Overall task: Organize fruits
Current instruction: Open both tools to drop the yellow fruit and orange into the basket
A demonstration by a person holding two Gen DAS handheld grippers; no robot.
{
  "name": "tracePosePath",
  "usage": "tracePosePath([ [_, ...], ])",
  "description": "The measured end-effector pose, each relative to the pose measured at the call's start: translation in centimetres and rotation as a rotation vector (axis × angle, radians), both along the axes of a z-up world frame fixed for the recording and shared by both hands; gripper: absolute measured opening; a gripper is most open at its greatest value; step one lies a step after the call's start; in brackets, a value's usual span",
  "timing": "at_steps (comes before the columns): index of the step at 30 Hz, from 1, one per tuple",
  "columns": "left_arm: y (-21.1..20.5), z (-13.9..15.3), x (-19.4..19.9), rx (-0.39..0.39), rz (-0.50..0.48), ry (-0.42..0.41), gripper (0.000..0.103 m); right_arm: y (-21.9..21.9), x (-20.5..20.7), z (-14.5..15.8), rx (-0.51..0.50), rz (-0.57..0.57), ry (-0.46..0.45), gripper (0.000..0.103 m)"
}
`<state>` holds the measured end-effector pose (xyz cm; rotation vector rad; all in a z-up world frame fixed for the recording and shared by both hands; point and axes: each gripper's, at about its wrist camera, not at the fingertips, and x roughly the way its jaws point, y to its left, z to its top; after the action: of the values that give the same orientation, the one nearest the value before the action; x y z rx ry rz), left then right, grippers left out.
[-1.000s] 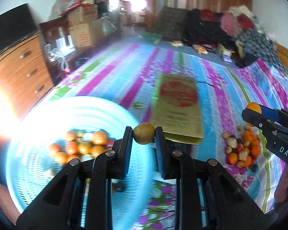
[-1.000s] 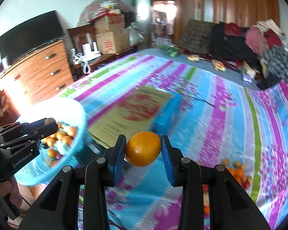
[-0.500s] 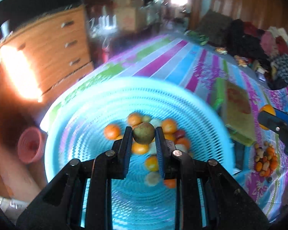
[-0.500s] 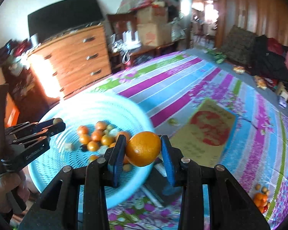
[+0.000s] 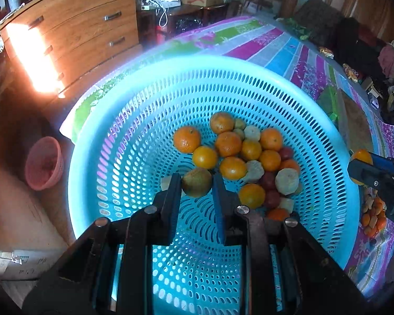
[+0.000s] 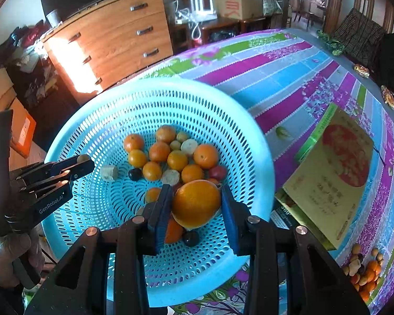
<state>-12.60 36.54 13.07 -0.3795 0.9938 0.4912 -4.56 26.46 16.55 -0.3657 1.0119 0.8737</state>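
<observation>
Both fruits now hang over the basket [image 6: 260, 157], "GenRobot.AI" legible.

Wooden chest of drawers [image 6: 113, 42] with metal handles at back, glare patch on its side. Cardboard boxes [image 6: 233, 2] further right. Striped floral bedsheet [image 6: 289, 78] on the bed. Yellow-red printed box [image 6: 333, 176] on sheet. Pink small basket [image 5: 43, 162] on floor, maybe empty.

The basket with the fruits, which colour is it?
Light blue basket, perforated; clearest in the right wrist view.
</observation>
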Motion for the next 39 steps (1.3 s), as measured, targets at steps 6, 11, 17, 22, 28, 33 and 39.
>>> tracePosePath([
  [6, 0.7, -0.4, -0.5, -0.014, 0.003, 0.01, 0.024, 0.7, -0.4, -0.5, -0.016, 0.013, 0.009, 0.04],
  [11, 1.2, -0.6, -0.6, -0.018, 0.005, 0.013, 0.024, 1.2, -0.4, -0.4, -0.017, 0.015, 0.005, 0.04],
  [17, 1.4, -0.6, -0.6, -0.012, 0.015, 0.02, 0.025, 1.4, -0.4, -0.4, -0.016, 0.015, 0.005, 0.041],
  [22, 1.4, -0.5, -0.7, 0.001, 0.024, 0.018, 0.05, 1.4, -0.5, -0.2, -0.005, 0.017, 0.005, 0.057],
  [28, 1.2, 0.5, -0.8, 0.059, 0.077, 0.01, 0.083, 0.8, -1.1, 1.1, 0.034, 0.014, -0.045, 0.06],
  [33, 0.3, 2.0, -0.5, 0.152, 0.116, -0.001, 0.096, -0.7, -1.9, 3.0, 0.102, 0.003, -0.086, 0.061],
  [39, -2.4, 5.0, -0.6, 0.313, 0.131, -0.083, 0.103, -4.3, -3.9, 5.6, 0.168, -0.016, -0.173, 0.061],
])
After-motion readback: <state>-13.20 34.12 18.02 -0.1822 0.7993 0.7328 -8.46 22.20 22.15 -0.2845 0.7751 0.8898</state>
